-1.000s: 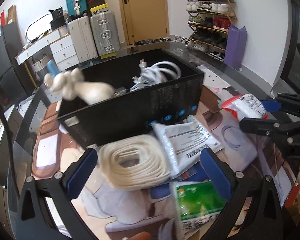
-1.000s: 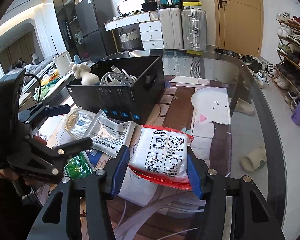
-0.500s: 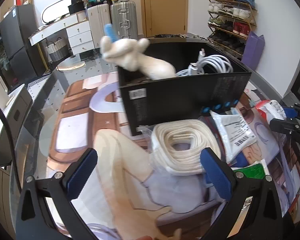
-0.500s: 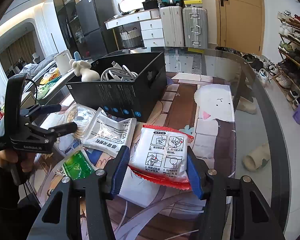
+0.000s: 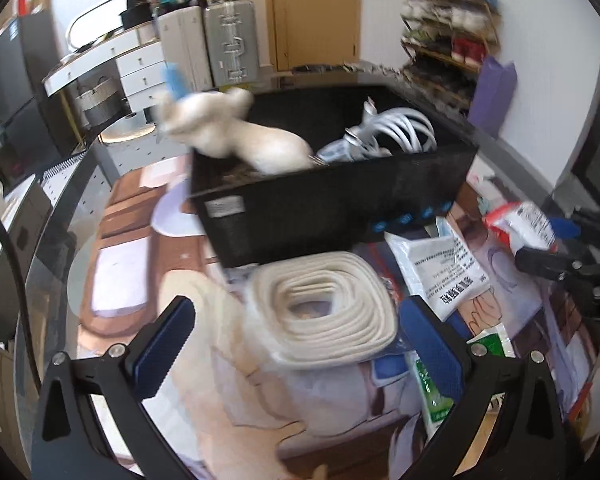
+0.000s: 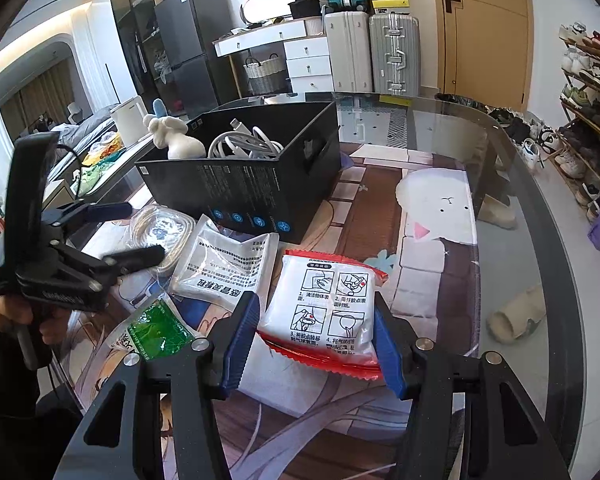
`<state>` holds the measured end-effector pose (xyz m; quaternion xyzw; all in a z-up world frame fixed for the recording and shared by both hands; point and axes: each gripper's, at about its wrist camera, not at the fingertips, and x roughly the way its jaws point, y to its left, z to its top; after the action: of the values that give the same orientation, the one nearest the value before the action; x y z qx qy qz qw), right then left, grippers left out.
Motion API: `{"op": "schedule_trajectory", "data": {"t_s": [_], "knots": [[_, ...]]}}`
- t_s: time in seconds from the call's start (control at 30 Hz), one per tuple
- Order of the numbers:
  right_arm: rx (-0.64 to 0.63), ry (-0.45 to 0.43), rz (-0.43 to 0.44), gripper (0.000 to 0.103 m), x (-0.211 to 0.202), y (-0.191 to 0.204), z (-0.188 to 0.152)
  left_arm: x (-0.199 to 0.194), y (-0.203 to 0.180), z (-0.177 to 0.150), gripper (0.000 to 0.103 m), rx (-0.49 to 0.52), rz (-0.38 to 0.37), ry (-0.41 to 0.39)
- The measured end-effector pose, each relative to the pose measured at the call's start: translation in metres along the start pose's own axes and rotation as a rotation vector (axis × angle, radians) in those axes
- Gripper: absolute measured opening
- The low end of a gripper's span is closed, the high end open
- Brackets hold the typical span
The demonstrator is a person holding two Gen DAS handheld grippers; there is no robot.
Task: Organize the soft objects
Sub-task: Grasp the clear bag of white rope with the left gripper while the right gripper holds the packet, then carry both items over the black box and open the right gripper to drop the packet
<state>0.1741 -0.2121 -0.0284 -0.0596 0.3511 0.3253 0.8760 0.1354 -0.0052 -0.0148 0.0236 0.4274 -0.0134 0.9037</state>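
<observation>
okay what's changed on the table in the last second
The left gripper swung left, then back toward the rope coil, jaws open and empty. The right gripper stayed clamped on the red-edged packet. The black box, plush toy and other packets haven't moved.

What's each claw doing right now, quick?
Left claw: open, empty, around the bagged white rope coil.
Right claw: shut on the red-edged white packet.

left gripper shifted toward the rope coil

left gripper swung back right and closer since 0.5 s ago; its wide-apart fingers now straddle the bagged white rope coil, with the black box nearer centre.
</observation>
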Motion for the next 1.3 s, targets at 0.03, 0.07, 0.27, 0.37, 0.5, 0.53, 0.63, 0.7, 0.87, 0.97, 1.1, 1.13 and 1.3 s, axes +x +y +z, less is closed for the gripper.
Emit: {"op": "schedule_trajectory", "data": {"t_s": [0.03,0.07,0.27,0.37,0.5,0.53,0.63,0.7,0.87,0.97,1.1,1.13,1.3], "knots": [[0.000,0.000,0.001,0.056,0.000,0.000,0.000,0.005,-0.004,0.000,0.103,0.012,0.007,0.018],[0.000,-0.001,0.001,0.056,-0.001,0.000,0.000,0.009,-0.008,-0.001,0.102,0.018,0.013,0.030],[0.003,0.000,0.002,0.056,-0.001,-0.001,0.000,0.011,-0.007,-0.002,0.083,0.015,-0.049,0.036],[-0.001,0.001,0.004,0.056,0.000,0.001,0.000,0.008,-0.009,-0.003,0.067,0.025,-0.068,0.032],[-0.010,-0.004,0.009,0.056,0.000,0.005,0.002,0.002,-0.009,-0.005,0.054,0.039,-0.079,0.017],[-0.013,-0.006,0.010,0.056,0.000,0.007,0.002,0.001,-0.008,-0.005,0.053,0.037,-0.081,0.014],[-0.024,-0.014,0.015,0.056,-0.001,0.012,0.004,-0.003,-0.002,-0.009,0.050,0.024,-0.095,0.009],[-0.032,-0.023,0.018,0.056,-0.002,0.016,0.005,-0.007,0.002,-0.011,0.048,0.015,-0.099,0.002],[-0.049,-0.049,0.031,0.056,-0.007,0.025,0.008,-0.022,0.013,-0.014,0.048,-0.018,-0.111,-0.035],[-0.056,-0.072,0.041,0.056,-0.010,0.030,0.012,-0.036,0.021,-0.013,0.048,-0.040,-0.115,-0.071],[-0.060,-0.106,0.049,0.056,-0.017,0.035,0.018,-0.055,0.026,-0.006,0.048,-0.059,-0.115,-0.127],[-0.062,-0.112,0.049,0.056,-0.018,0.035,0.019,-0.060,0.028,-0.004,0.048,-0.062,-0.115,-0.141],[-0.076,-0.147,0.047,0.056,-0.027,0.041,0.033,-0.071,0.032,0.009,0.048,-0.069,-0.111,-0.188]]}}
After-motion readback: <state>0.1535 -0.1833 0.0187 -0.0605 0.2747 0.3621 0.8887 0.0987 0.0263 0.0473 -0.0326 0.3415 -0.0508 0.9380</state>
